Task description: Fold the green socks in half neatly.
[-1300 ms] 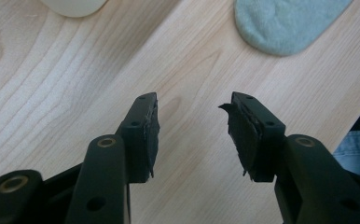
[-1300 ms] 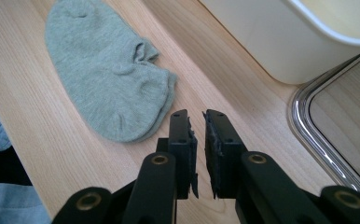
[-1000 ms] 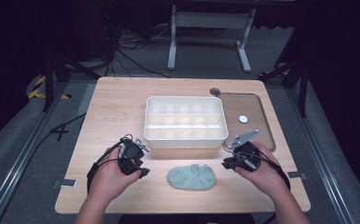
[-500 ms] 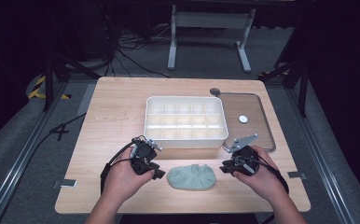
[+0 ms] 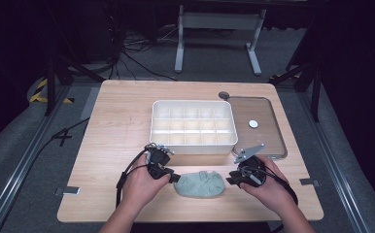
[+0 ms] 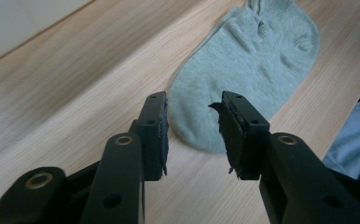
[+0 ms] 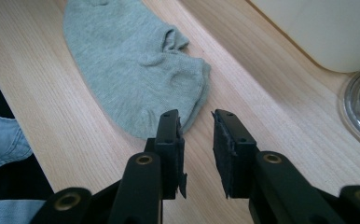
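Pale green sock; flat, slightly rumpled

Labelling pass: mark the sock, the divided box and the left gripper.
sock (image 6: 243, 70), left gripper view, middle of the knit.
divided box (image 5: 193, 144), high view, near wall.
left gripper (image 6: 192, 123), left gripper view, midway between fingertips.

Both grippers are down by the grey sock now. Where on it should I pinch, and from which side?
The grey sock lies flat on the table, one end toward each gripper. Probably take both ends: the left gripper straight ahead onto the rounded end between its open jaws, the right gripper, also open, shifted slightly toward the puckered cuff edge. The thin fabric needs a low pinch at the rim.
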`<state>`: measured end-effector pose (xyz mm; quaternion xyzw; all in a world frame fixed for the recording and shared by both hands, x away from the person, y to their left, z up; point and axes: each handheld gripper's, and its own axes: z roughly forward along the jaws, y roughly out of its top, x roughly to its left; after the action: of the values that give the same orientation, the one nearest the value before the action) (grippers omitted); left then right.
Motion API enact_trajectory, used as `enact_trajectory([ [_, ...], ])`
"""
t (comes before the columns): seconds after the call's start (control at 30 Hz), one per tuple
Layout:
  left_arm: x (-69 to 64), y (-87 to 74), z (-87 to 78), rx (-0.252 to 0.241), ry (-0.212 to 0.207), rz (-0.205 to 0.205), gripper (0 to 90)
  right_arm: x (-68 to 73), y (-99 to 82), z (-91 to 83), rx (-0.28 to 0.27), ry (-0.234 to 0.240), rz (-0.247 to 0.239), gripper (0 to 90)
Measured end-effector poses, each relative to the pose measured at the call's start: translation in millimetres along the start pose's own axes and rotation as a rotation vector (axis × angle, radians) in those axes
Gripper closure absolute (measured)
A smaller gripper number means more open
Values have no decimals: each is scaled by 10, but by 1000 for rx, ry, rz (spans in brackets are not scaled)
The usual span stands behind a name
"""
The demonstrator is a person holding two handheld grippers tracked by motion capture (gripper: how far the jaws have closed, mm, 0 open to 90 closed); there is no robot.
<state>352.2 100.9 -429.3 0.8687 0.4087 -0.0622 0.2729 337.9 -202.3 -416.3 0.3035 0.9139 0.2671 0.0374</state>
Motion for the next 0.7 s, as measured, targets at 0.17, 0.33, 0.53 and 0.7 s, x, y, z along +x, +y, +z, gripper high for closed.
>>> enact_trajectory([
  [0.17, -53, 16, 135, 40, 16, 6, 645, 22, -3, 26, 2, 5, 4, 712],
  [0.33, -79, 25, 179, 76, 61, 13, 593, 45, -14, 75, 18, 13, -2, 698],
  [0.53, -105, 29, 253, 105, 107, 17, 562, 77, -4, 114, 23, 15, -6, 693],
  [0.7, -197, 23, 287, 111, 150, 41, 491, 109, 7, 136, 34, 23, -15, 690],
])
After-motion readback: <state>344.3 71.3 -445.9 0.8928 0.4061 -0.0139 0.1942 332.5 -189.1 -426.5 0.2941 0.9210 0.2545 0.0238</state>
